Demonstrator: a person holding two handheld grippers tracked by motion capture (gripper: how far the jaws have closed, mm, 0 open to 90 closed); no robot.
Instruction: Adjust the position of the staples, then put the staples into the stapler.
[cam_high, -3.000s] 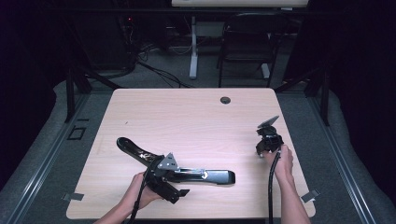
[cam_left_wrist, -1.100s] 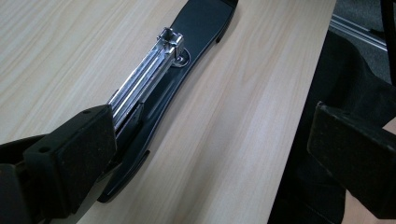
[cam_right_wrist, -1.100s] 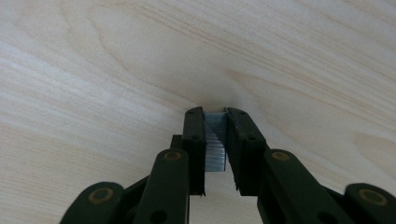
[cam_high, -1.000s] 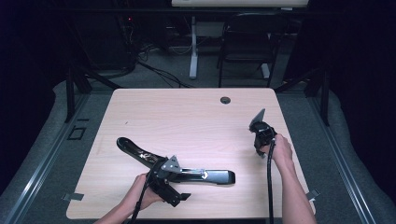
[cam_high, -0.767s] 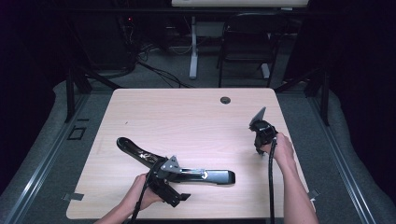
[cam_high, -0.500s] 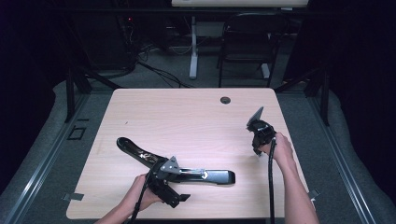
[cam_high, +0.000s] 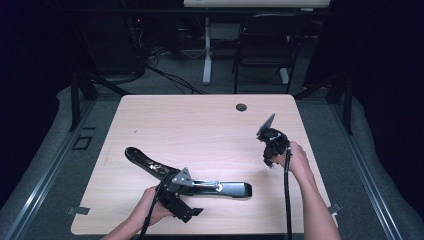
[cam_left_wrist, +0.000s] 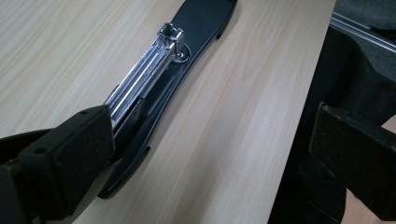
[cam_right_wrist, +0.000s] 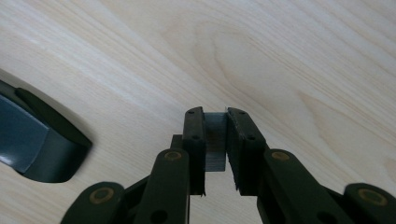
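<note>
Stapler (cam_high: 187, 179) lies swung open flat on desk (cam_high: 200, 125) near front edge, metal staple channel exposed, empty as far as left gripper view shows. Left tongs (cam_left_wrist: 205, 140) spread wide, one jaw resting on stapler's rear end, steadying not pinching. Right tongs (cam_right_wrist: 215, 140) clenched on small grey block, probably staple strip (cam_right_wrist: 215, 135), hovering above desk right of stapler. Left to do: carry strip over, seat in channel, close stapler.
</note>
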